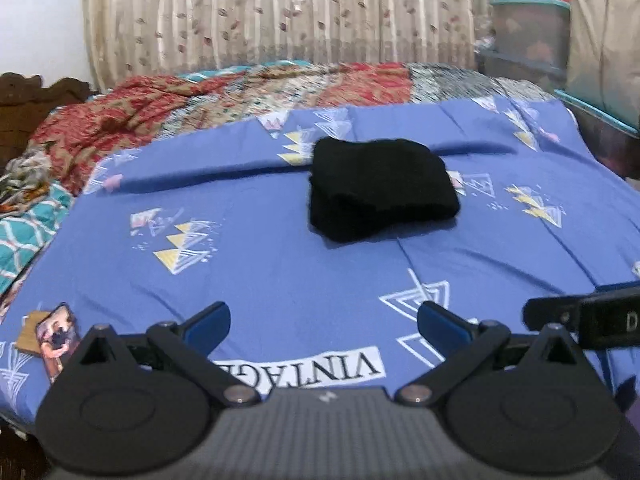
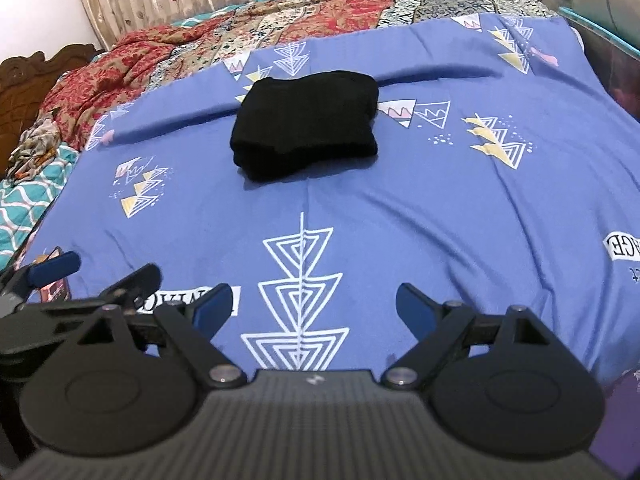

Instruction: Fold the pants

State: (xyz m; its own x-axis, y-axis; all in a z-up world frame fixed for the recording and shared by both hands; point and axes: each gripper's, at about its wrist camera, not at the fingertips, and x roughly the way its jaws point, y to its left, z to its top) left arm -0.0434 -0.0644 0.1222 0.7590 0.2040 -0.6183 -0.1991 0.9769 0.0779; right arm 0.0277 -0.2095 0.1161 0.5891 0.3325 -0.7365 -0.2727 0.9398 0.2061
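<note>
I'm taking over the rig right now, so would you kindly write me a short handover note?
Left gripper: open, empty, low over the near edge of the bed.
Right gripper: open, empty, beside the left one.
Pants: a compact black folded stack on the blue sheet, apart from both grippers.
Done: the folding looks complete.
Left: probably nothing, perhaps square the stack's uneven near edge.

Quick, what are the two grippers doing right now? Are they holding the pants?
Left gripper: open, holding nothing.
Right gripper: open, holding nothing.
The black pants lie folded on the bed, away from both.
</note>
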